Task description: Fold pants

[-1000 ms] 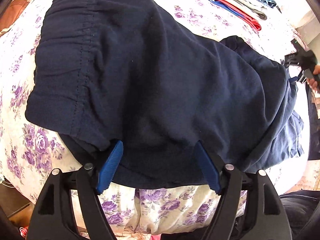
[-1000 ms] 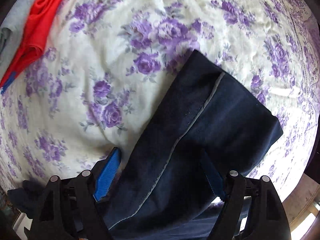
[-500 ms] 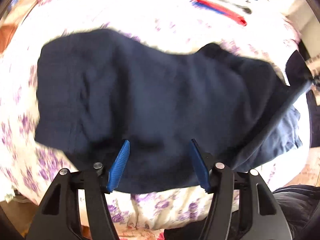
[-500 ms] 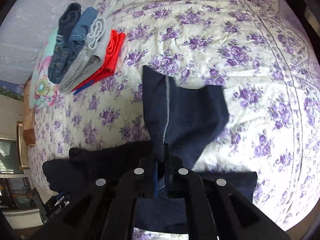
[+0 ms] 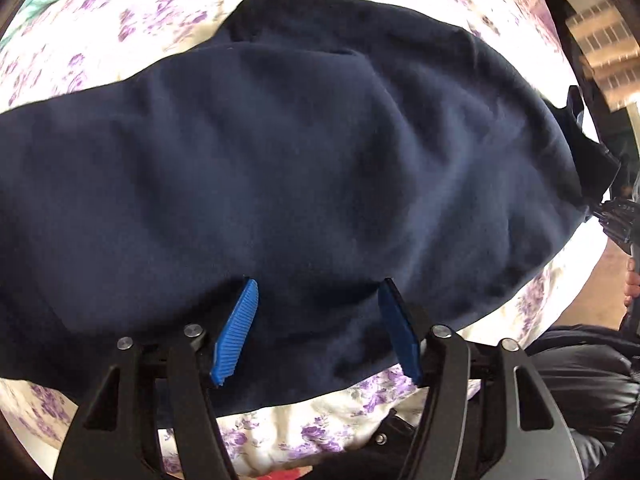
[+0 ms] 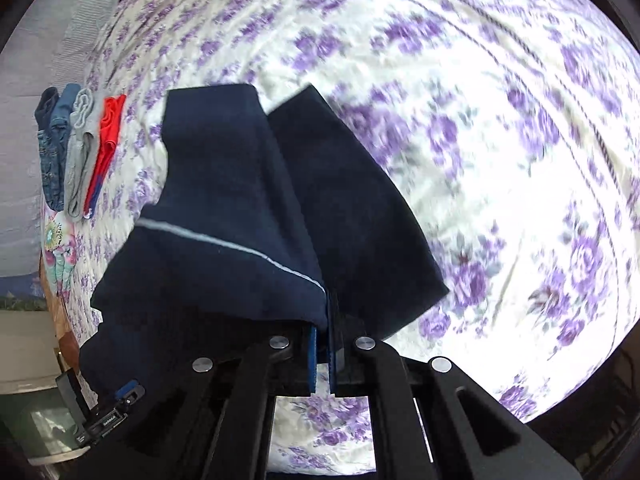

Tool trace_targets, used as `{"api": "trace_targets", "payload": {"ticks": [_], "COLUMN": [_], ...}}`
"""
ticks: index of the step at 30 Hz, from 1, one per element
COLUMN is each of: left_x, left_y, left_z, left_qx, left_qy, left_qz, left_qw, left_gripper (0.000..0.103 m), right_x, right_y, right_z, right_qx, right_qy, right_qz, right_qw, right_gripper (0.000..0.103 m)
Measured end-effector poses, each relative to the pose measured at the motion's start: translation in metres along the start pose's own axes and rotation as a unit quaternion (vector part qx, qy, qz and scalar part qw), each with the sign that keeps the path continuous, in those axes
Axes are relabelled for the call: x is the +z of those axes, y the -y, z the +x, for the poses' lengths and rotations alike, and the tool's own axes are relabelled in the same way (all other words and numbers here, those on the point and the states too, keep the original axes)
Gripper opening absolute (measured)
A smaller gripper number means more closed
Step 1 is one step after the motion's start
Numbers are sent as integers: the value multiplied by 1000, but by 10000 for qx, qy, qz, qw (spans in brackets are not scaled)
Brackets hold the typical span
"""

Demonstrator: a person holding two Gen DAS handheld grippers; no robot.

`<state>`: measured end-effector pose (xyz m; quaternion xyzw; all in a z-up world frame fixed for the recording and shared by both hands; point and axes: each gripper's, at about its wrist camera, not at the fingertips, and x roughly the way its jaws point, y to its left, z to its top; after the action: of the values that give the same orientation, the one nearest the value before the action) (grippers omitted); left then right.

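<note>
Dark navy pants (image 5: pixel 300 152) lie spread over a bed with a purple-flowered sheet (image 5: pixel 100 36). My left gripper (image 5: pixel 318 304) is open, its blue pads either side of the near edge of the fabric, not clamped on it. My right gripper (image 6: pixel 322 332) is shut on the leg end of the pants (image 6: pixel 240 208), lifting it off the bed; a pale seam line runs across the held cloth. The right gripper also shows at the far right of the left wrist view (image 5: pixel 612 216), holding the cloth there.
A stack of folded clothes (image 6: pixel 76 152), denim, grey and red, lies on the bed's far left. A floral pillow (image 6: pixel 58 248) lies near it. A person's dark jacket (image 5: pixel 580 368) is at the bed's near edge.
My right gripper closed on the pant leg end, lifted it and carried it over the bed. My left gripper stayed open at the near edge while the pants shifted beneath it.
</note>
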<state>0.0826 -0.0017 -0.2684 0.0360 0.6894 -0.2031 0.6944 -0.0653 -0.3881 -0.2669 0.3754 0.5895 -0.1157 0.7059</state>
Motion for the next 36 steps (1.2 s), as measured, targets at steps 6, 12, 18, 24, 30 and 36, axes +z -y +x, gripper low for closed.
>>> {"api": "trace_targets", "payload": {"ticks": [6, 12, 18, 24, 30, 36], "left_x": [8, 16, 29, 20, 28, 27], "left_y": [10, 13, 39, 62, 70, 49], "left_z": [-6, -19, -26, -2, 7, 0], "left_qx": [161, 146, 130, 60, 58, -108], "left_qy": [-14, 163, 276, -6, -37, -9], "left_qz": [95, 85, 443, 633, 599, 423], "left_qw": [9998, 9997, 9986, 9980, 9982, 9990], "left_gripper": [67, 67, 67, 67, 68, 67], "right_x": [-2, -18, -36, -64, -59, -3], "right_y": [-31, -82, -128, -162, -174, -116], "right_z": [-13, -20, -2, 21, 44, -71], "right_qx": [-544, -1303, -2428, -3315, -3314, -1434], "right_qy": [294, 896, 1235, 1242, 940, 1453], "right_qz": [-1039, -2417, -3828, -5218, -5478, -3121], "right_qw": [9927, 9574, 8828, 7761, 7624, 9279], "right_gripper": [17, 43, 48, 60, 10, 10]}}
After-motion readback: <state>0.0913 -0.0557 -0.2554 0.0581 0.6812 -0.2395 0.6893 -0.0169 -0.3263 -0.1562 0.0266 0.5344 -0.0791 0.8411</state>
